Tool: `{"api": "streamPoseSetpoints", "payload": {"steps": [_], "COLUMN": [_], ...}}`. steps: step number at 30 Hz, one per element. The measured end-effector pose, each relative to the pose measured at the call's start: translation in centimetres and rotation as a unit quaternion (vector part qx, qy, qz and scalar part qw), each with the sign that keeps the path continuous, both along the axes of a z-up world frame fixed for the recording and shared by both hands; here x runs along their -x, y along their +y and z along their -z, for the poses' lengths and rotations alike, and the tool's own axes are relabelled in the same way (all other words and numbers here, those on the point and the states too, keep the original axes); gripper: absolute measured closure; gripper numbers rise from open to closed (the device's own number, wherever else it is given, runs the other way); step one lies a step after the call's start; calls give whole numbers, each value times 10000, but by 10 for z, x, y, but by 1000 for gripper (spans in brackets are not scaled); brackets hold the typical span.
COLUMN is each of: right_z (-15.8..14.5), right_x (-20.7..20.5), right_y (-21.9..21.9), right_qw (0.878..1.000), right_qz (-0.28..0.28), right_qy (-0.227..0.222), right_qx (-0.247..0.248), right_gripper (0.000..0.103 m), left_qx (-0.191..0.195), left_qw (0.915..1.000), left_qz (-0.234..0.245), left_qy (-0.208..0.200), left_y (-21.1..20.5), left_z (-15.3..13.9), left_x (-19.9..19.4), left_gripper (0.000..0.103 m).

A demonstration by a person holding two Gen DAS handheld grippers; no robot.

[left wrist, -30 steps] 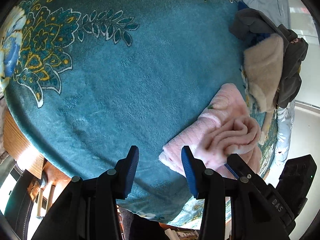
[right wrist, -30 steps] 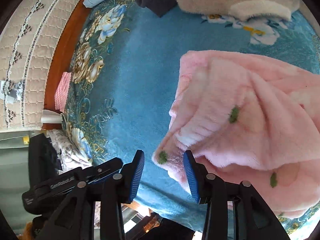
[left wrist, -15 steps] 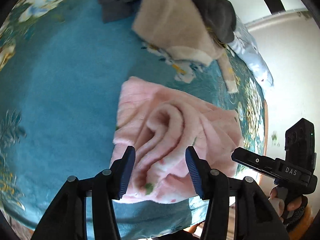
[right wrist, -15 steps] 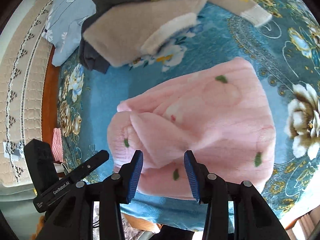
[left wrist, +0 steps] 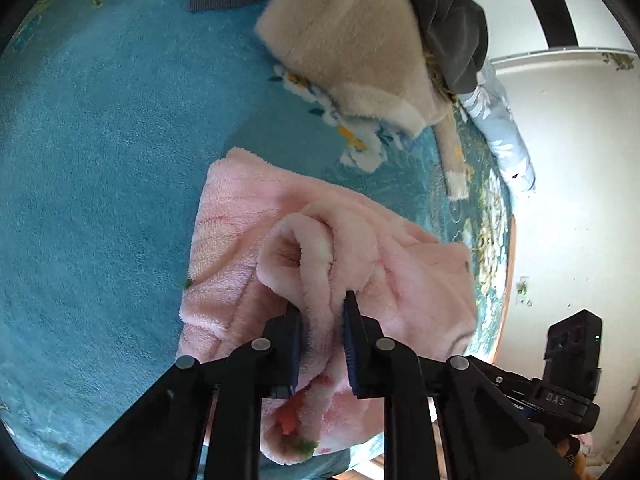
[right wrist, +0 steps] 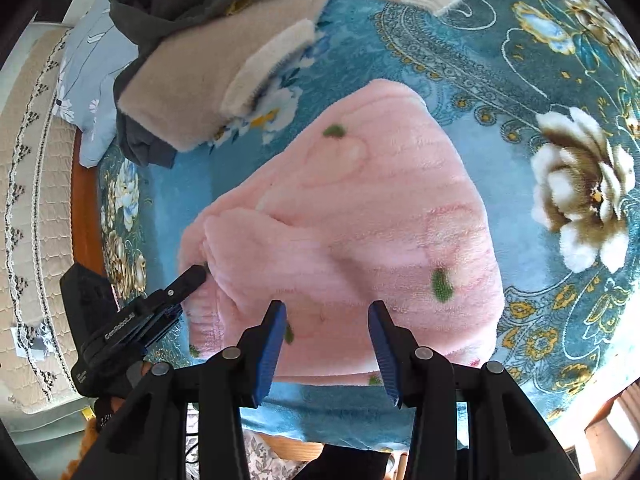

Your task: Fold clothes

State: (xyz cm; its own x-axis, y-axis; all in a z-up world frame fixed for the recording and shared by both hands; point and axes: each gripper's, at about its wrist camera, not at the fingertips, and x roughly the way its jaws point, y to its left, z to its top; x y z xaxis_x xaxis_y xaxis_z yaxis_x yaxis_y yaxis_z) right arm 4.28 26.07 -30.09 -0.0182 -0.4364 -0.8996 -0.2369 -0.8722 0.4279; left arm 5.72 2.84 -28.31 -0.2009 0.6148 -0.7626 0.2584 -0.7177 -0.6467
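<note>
Pinching a rolled ridge of the pink fleece garment (left wrist: 320, 264), the left gripper (left wrist: 320, 332) has its jaws narrowed on the pile. The right gripper (right wrist: 328, 336) hangs wide and empty above the garment's near hem. The garment lies bunched by the near edge of the teal floral blanket (right wrist: 540, 60). A thick roll may slip free, or drag hidden layers askew toward the beige sweater (right wrist: 192, 96).

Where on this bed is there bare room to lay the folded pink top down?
The widest bare stretch is the plain teal blanket left of the fluffy pink garment. A smaller patch lies by the white flower print on its other side. Beyond the pink garment it is crowded: the beige fleece garment and dark grey clothes pile there.
</note>
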Motion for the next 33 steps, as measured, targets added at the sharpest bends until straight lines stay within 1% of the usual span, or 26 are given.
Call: {"api": "streamPoseSetpoints", "payload": {"steps": [1,3,4,7,8,9,11,12,13,15,18,20,23,25,26,28,29,30,32,33], "right_z": [-2,-6,-6,-4,-3,-3,-4,-6,-8,-14,-19,-17,-13,-10,-8,-5,-5,-5,-5,-2], "right_x": [2,5,7,13,14,16,20,22,26,34,47,57,73,85,90,100,102,104,109,111], "right_y": [0,1,0,-3,-4,-5,-6,-6,-5,-3,3,1,-3,-8,-10,-18,-25,-33,-49,-57], "right_qw": [10000,9998,9998,9996,9996,9996,9995,9993,9991,9986,9978,9967,9932,9881,9868,9840,9798,9744,9613,9553], "right_qz": [-12,-55,-91,-186,-207,-227,-265,-275,-283,-301,-320,-442,-684,-921,-1037,-1326,-1579,-1844,-2370,-2639], "right_qy": [51,143,166,172,154,161,185,231,283,423,584,638,713,764,761,766,825,893,1025,1000], "right_qx": [38,101,118,107,92,84,72,88,109,50,-54,-249,-617,-965,-979,-907,-911,-927,-957,-875], "right_gripper": [57,57,57,57,57,57,57,57,57,57,57,57,57,57,57,57,57,57,57,57], "left_qx": [-99,-26,92,365,381,360,363,373,384,421,480,428,157,-55,-108,-34,24,81,58,30], "left_qw": [9998,9992,9989,9964,9955,9949,9948,9951,9955,9960,9962,9949,9926,9917,9916,9915,9912,9908,9904,9901], "left_qz": [-144,-382,-460,-622,-658,-683,-633,-576,-508,-384,-206,-239,-483,-603,-610,-589,-606,-624,-723,-780], "left_qy": [72,76,-2,-457,-563,-643,-712,-718,-701,-694,-700,-877,-1101,-1138,-1132,-1158,-1176,-1194,-1178,-1164], "left_y": [-5,-18,-24,-36,-37,-37,-36,-35,-33,-33,-33,-35,-36,-32,-30,-26,-25,-24,-25,-26], "left_z": [-5,-8,-5,18,23,27,23,18,12,2,-12,-10,-3,-2,-1,3,5,7,10,12], "left_x": [-5,-16,-20,-23,-22,-19,-14,-12,-12,-21,-38,-51,-65,-69,-70,-71,-71,-72,-74,-75], "left_gripper": [84,84,84,80,78,72,71,67,66,59,56,56,56,56,56,57,58,64,82,83]}}
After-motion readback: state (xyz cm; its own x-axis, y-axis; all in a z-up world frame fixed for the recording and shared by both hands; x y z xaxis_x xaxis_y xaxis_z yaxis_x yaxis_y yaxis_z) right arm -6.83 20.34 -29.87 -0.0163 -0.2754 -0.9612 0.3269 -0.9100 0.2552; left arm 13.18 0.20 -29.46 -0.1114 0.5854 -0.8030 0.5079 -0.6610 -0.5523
